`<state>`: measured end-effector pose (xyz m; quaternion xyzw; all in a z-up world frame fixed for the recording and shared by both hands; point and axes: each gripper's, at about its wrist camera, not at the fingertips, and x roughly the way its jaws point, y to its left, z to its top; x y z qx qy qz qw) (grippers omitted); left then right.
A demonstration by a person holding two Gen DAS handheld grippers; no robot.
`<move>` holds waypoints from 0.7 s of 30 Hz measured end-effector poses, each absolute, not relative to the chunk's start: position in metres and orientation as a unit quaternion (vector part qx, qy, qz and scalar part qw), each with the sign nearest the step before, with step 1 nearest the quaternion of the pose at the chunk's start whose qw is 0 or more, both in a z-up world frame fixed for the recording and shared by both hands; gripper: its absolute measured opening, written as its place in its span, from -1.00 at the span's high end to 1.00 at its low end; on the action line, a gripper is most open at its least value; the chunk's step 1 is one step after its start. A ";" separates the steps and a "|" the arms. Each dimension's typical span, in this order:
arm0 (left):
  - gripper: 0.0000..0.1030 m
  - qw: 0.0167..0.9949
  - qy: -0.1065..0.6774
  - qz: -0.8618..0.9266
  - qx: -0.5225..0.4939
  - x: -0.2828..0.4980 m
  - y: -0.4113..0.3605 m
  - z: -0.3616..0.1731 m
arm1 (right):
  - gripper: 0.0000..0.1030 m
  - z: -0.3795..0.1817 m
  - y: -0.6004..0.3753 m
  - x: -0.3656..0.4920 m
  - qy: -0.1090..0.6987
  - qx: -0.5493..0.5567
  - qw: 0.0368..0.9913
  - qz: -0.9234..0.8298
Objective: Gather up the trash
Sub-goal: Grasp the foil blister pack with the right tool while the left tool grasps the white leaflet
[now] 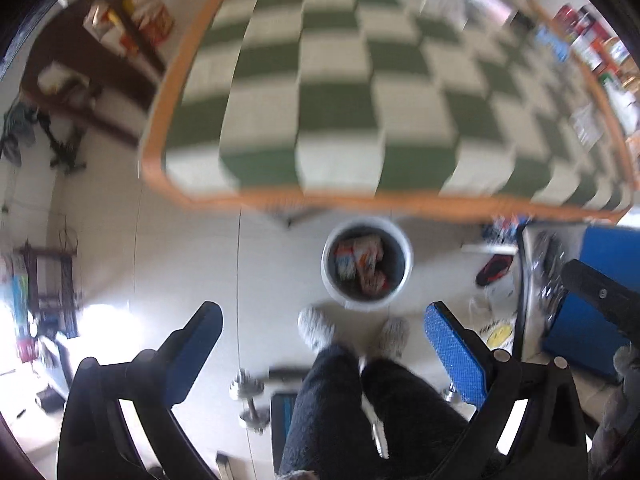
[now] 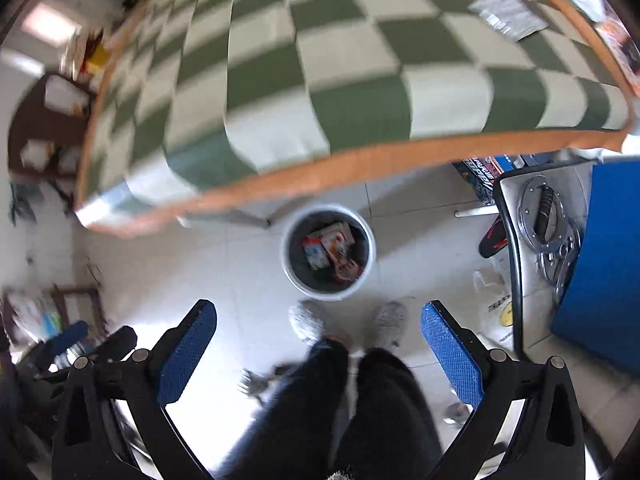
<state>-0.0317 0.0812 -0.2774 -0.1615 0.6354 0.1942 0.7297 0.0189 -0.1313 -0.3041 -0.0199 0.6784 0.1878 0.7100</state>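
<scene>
A white round bin (image 1: 408, 258) stands on the pale tiled floor just below the table's front edge, with several crumpled wrappers (image 1: 362, 262) inside it. The right wrist view shows the same bin (image 2: 370, 248) and its wrappers (image 2: 332, 250). My left gripper (image 1: 326, 320) hangs open above the floor with nothing between its blue pads. My right gripper (image 2: 320, 320) is open too and holds nothing. Both point down over the bin and the person's legs (image 2: 352, 412). A grey flat packet (image 2: 508, 16) lies on the checkered table at the far right.
The table (image 1: 320, 200) has a green-and-white checkered cloth with an orange border. A person's feet in grey slippers (image 1: 316, 326) stand by the bin. A blue box (image 2: 600, 256) and a tray of metal parts (image 2: 548, 224) lie right. Dumbbells (image 1: 248, 400) lie on the floor.
</scene>
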 end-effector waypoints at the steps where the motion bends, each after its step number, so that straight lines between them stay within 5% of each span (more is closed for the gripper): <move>1: -1.00 0.739 0.626 0.193 -0.156 -0.017 0.083 -0.267 | -1.00 -0.290 -0.134 0.029 0.674 0.000 0.716 0.181; 10: -1.00 0.779 0.586 0.206 -0.082 0.128 0.091 -0.223 | -1.00 -0.215 -0.191 0.151 0.629 0.114 0.767 0.064; 21: -1.00 0.717 0.645 0.252 -0.084 0.283 0.113 -0.288 | -1.00 -0.338 -0.254 0.353 0.706 0.173 0.682 -0.080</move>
